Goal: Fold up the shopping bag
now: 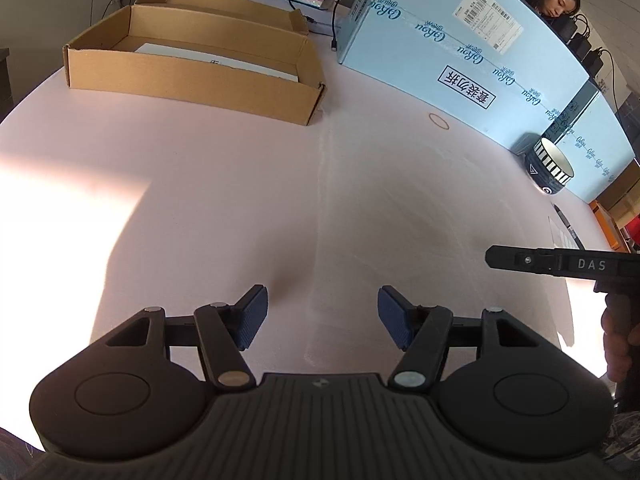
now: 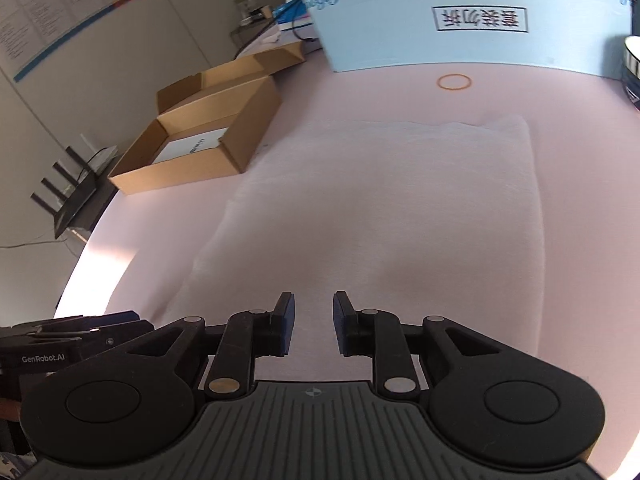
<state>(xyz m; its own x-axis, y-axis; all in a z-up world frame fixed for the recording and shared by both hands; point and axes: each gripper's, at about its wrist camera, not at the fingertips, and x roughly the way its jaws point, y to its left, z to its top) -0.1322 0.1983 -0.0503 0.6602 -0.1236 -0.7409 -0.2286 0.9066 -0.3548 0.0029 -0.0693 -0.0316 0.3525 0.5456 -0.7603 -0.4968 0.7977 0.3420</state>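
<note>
Hand-held gripper (image 2: 314,322) ribbed pads (image 2: 289,322) over soft pink bag (image 2: 380,208).

Cardboard tray (image 1: 192,68), blue carton (image 1: 460,48), rubber band (image 2: 454,81)

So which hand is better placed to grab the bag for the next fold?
Probably the right. The right gripper hangs open directly over the pale shopping bag, its near edge below the fingers. The left gripper, also open, sits off to the side.

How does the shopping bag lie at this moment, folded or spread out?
Folded, it seems: the shopping bag lies flat on the table as a compact pale rectangle with a doubled far edge. How many folds, cannot tell.
</note>
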